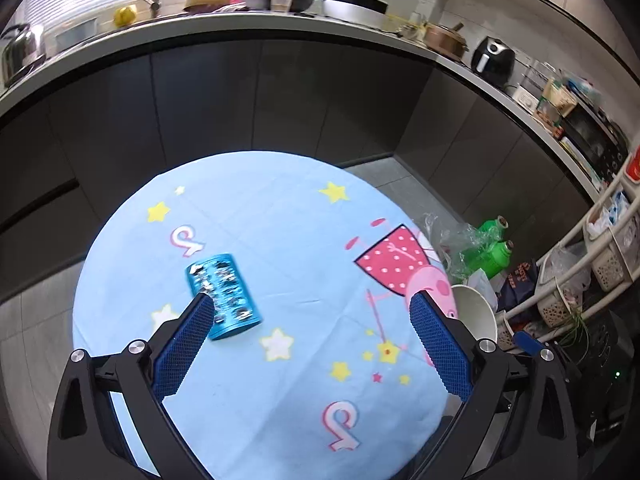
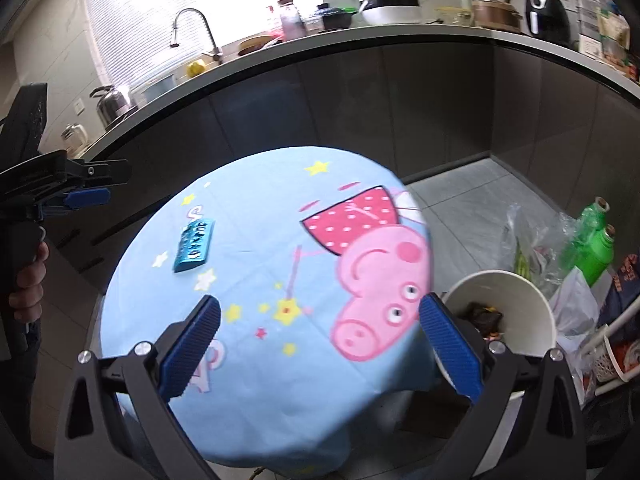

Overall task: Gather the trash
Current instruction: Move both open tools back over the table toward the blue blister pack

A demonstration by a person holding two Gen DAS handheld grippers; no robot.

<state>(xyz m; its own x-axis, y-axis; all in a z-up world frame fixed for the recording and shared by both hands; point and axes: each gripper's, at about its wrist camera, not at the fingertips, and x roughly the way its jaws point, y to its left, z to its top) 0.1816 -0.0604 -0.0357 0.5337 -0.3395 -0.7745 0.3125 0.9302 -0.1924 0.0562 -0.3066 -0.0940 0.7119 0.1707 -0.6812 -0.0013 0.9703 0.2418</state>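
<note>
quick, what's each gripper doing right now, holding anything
Left gripper: open, holding nothing, above the blue blister pack.
Right gripper: open, holding nothing, over the tablecloth.

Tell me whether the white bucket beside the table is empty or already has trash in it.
Not empty. The right wrist view looks into the white bucket and shows dark crumpled trash at the bottom. How full it is cannot be told.

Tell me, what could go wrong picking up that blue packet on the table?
The blue blister pack lies flat on the tablecloth, so the open left gripper might pinch and drag the cloth instead. The white bin sits below the table's edge beside plastic bags, so a dropped pack might miss it.
</note>
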